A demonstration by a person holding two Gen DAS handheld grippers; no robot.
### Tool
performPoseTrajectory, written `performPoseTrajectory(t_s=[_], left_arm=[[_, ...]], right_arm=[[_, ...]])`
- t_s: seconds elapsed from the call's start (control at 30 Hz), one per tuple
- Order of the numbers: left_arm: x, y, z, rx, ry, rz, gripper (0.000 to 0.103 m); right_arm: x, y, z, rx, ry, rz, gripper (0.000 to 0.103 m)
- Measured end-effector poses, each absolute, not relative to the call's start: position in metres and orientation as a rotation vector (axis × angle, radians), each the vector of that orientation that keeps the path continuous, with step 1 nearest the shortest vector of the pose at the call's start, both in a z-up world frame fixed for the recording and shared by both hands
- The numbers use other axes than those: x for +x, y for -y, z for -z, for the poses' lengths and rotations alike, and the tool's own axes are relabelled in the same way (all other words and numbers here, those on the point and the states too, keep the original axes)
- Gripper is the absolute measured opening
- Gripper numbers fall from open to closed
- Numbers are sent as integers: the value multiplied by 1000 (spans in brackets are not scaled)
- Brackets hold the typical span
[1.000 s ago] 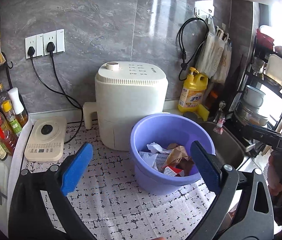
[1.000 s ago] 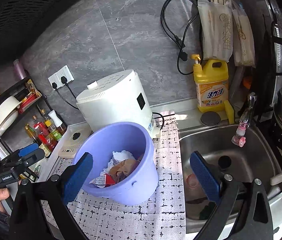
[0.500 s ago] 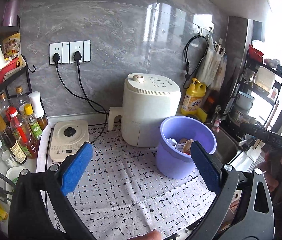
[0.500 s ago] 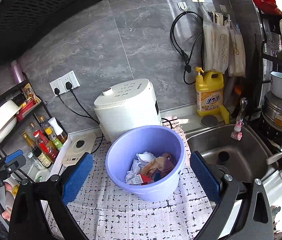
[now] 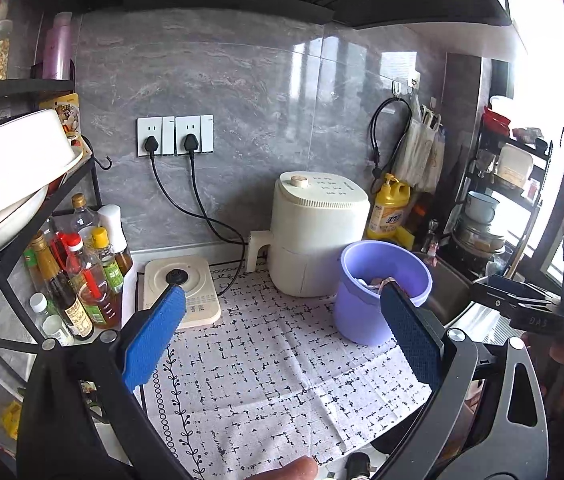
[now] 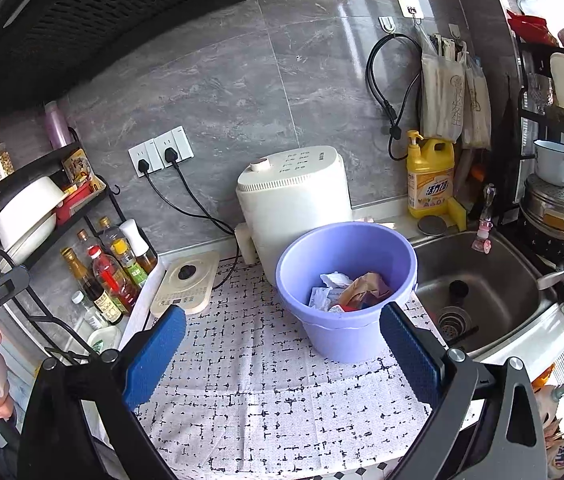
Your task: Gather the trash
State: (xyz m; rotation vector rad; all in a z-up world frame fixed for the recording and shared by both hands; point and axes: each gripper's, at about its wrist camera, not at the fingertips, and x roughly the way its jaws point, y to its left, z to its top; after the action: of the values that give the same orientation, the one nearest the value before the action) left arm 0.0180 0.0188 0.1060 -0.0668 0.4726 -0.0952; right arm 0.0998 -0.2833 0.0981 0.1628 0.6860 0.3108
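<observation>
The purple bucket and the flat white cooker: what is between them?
Only patterned cloth lies between the bucket and the cooker, seen in the right wrist view.

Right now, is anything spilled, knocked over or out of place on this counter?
Nothing stands out. The lilac plastic bucket stands upright on the patterned white mat, crumpled wrappers and paper all inside it. No scraps lie on the mat.

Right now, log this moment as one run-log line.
left gripper: open, empty | right gripper: open, empty | purple bucket: upright on patterned mat, crumpled trash inside | sink: beside bucket
</observation>
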Motion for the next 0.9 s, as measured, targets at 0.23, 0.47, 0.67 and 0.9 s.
performPoseTrajectory(t_s=[0.23, 0.47, 0.67, 0.9], left_arm=[[0, -27, -112, -88, -474, 77, 97], [-6, -25, -118, -74, -458, 95, 97], [-11, -24, -116, -76, -438, 91, 97], [-8, -27, -113, -94, -460, 70, 97]], right_arm=[[75, 267, -105, 151, -686, -352, 95], [60, 263, -113, 138, -666, -358, 95], [59, 268, -115, 134, -661, -352, 95], [63, 262, -114, 107, -666, -366, 95]])
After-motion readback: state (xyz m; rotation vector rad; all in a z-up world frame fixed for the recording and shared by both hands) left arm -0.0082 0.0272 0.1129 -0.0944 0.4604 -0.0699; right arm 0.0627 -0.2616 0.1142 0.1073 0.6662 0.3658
